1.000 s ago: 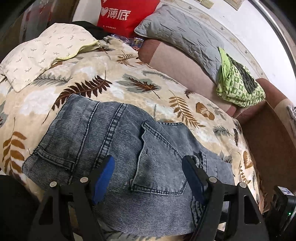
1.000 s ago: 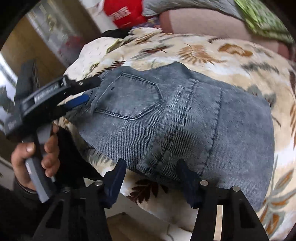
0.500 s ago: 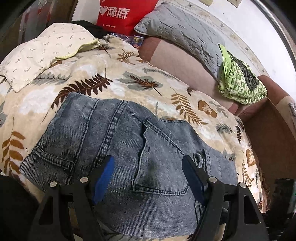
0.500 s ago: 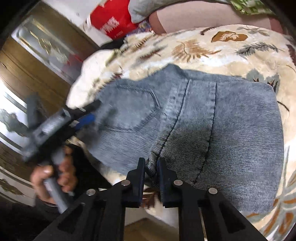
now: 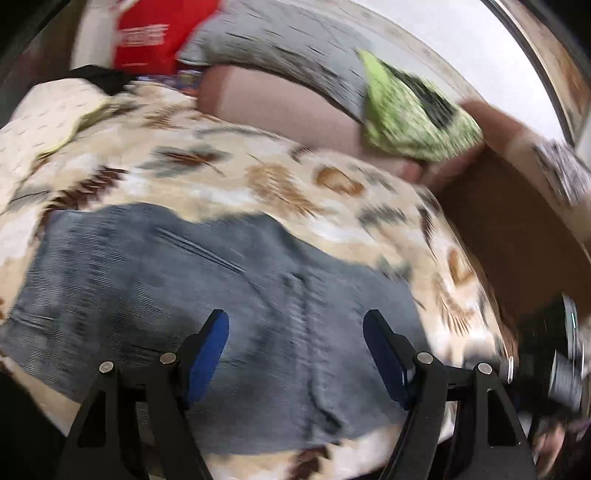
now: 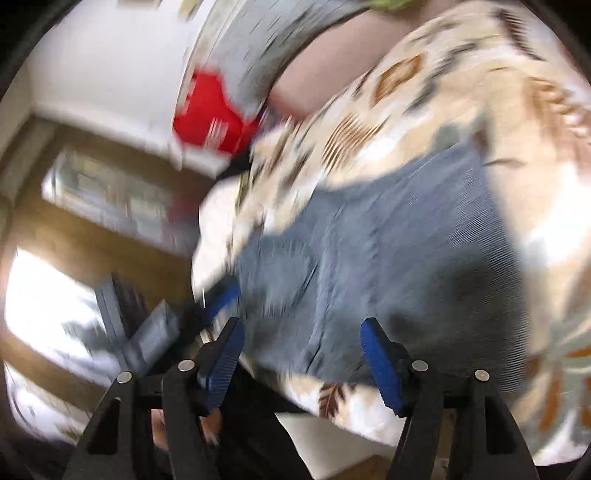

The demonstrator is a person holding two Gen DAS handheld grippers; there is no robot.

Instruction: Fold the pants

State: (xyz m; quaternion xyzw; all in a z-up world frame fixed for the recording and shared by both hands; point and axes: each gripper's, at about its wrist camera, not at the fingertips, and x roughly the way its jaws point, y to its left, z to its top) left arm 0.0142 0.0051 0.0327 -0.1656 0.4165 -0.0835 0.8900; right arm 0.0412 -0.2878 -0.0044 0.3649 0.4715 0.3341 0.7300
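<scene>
The folded grey-blue denim pants lie flat on the leaf-print bedspread, near its front edge. Both views are blurred by motion. My left gripper hangs open just above the pants, nothing between its blue pads. In the right wrist view the pants spread ahead of my right gripper; its jaws are opening, wide apart, and no cloth is pinched between them. The left gripper shows as a blurred dark shape at the pants' left edge in that view.
A red bag, a grey quilted pillow and a green patterned cloth sit at the back along the brown headboard. A cream pillow lies at the left. Wooden furniture stands beyond the bed's edge.
My right gripper pinched shut on the pants' near edge, then let go and spread wide while rolling and swinging sideways. The left gripper shifted sideways over the pants, staying open.
</scene>
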